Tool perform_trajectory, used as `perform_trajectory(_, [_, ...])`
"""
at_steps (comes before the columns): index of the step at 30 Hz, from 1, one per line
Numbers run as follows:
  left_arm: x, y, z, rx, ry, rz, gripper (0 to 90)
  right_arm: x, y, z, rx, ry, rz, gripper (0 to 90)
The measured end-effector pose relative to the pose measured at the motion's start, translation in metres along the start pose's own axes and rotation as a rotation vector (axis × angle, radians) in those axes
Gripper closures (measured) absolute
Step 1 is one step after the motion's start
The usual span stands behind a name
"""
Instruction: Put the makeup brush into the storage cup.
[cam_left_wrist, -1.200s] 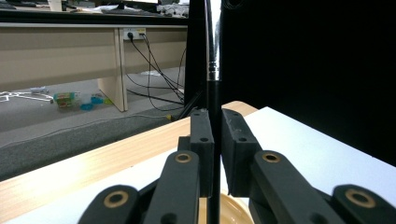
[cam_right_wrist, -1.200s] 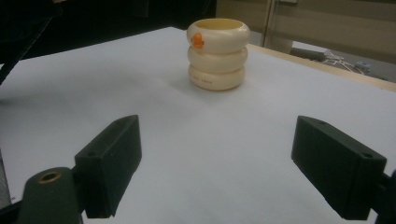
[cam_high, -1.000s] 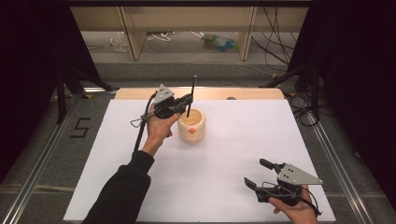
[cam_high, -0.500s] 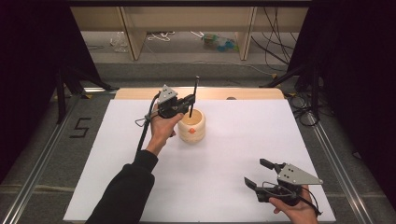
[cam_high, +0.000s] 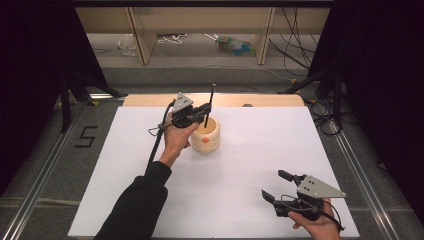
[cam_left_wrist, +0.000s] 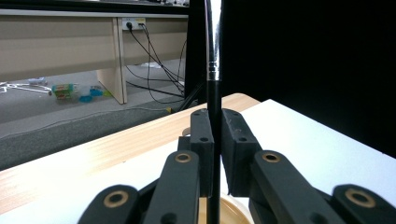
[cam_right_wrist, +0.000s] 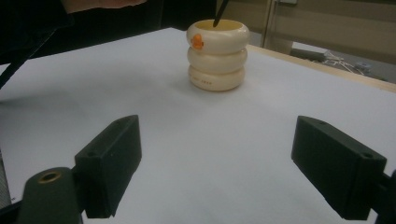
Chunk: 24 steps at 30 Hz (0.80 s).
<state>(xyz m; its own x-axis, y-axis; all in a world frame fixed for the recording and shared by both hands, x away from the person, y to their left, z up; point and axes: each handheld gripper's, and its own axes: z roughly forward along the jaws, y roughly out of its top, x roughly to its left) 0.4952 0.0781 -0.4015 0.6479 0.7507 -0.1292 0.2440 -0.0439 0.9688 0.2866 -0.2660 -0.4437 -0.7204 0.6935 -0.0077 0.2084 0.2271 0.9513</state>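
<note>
Jaws of the left gripper (cam_high: 204, 114) are pinched on a thin rod (cam_high: 210, 102) held upright in the cup (cam_high: 206, 138); the right gripper (cam_high: 282, 186) is spread, apart.

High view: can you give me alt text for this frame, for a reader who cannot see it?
The left gripper holds a thin black rod upright, its lower end inside a cream ridged cup on the white table. The right gripper rests near the table's front right corner, jaws open and holding nothing.
</note>
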Motion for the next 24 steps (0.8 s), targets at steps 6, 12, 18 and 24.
perform_trajectory(6, [-0.0009, -0.0038, 0.0012, 0.009, 0.002, -0.002, 83.5, 0.0002, 0.0001, -0.0001, 0.000, 0.004, 0.000, 17.2])
perform_trajectory(12, [-0.0006, -0.0068, 0.0020, 0.012, -0.001, -0.007, 83.5, 0.0002, 0.0001, -0.0001, 0.000, 0.003, -0.001, 17.2])
perform_trajectory(18, [-0.0001, -0.0085, 0.0020, 0.018, 0.002, -0.007, 83.5, 0.0000, 0.0004, -0.0009, 0.008, -0.001, -0.007, 17.2])
perform_trajectory(24, [0.0003, -0.0107, 0.0021, 0.020, 0.004, -0.009, 83.5, 0.0001, 0.0001, 0.0000, -0.003, 0.002, -0.005, 17.2])
